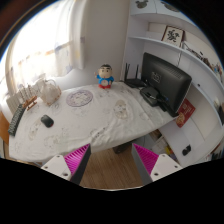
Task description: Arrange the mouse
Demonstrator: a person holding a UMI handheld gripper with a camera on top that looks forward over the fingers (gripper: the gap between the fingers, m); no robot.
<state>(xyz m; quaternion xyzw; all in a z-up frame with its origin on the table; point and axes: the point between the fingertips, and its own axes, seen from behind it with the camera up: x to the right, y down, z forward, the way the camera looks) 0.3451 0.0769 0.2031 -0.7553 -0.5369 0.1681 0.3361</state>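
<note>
The tongs [112, 160] are hanging wide open and empty, far from the mouse [47, 121] on the bench [100, 125]; approaching crookedly risks knocking it away.

The gripper [112, 160] hangs with fingers spread wide, holding nothing.

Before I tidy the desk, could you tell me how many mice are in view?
1: a dark mouse on the table, far beyond the open jaws, beside the keyboard. Others may be hidden near the monitor.
</note>
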